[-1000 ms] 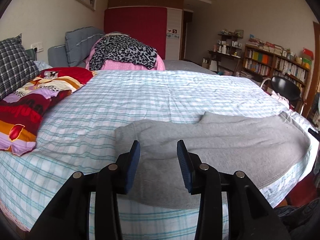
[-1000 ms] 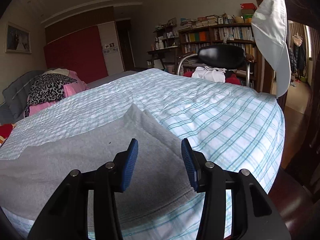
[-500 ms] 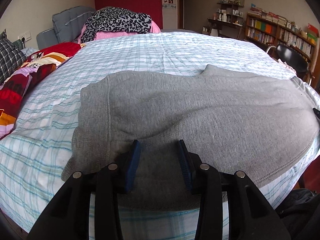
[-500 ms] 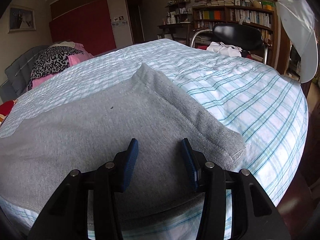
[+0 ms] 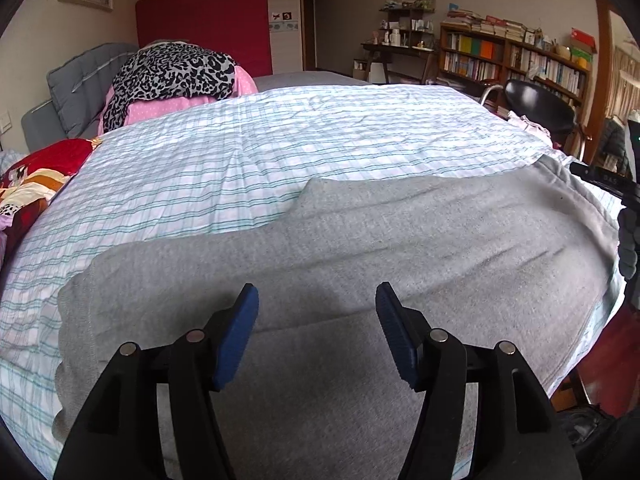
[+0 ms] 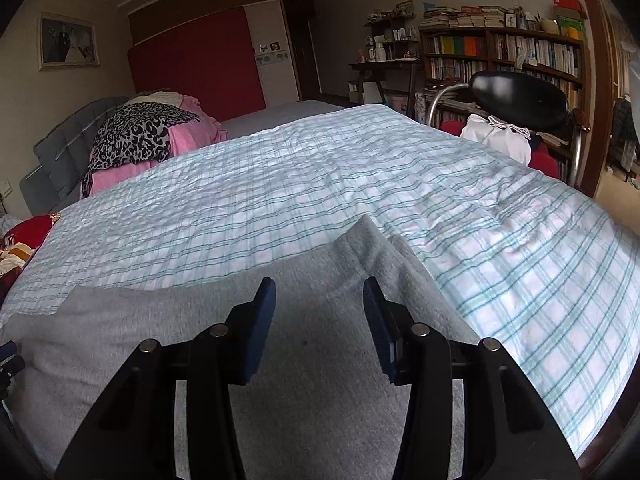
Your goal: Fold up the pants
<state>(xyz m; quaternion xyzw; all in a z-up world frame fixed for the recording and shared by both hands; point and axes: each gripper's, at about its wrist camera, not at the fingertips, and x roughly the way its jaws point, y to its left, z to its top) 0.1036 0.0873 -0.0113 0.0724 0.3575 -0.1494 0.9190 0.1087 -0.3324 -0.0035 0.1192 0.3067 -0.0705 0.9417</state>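
Grey sweatpants lie flat across the near edge of the bed, doubled along their length, with the cuff end at the left and the waistband at the right. My left gripper is open and empty above the left part of the pants. My right gripper is open and empty above the waistband end of the pants, whose far corner points up the bed. The right gripper's edge shows at the far right of the left wrist view.
The bed has a white and teal checked sheet. A pile of leopard-print and pink bedding lies at the head. A red patterned pillow is at the left. A black chair and bookshelves stand beyond the right side.
Both grippers dipped close over the pants half a second ago and have now pulled back and tilted up. Both stayed open and empty; the left gripper's fingers now stand wider apart.
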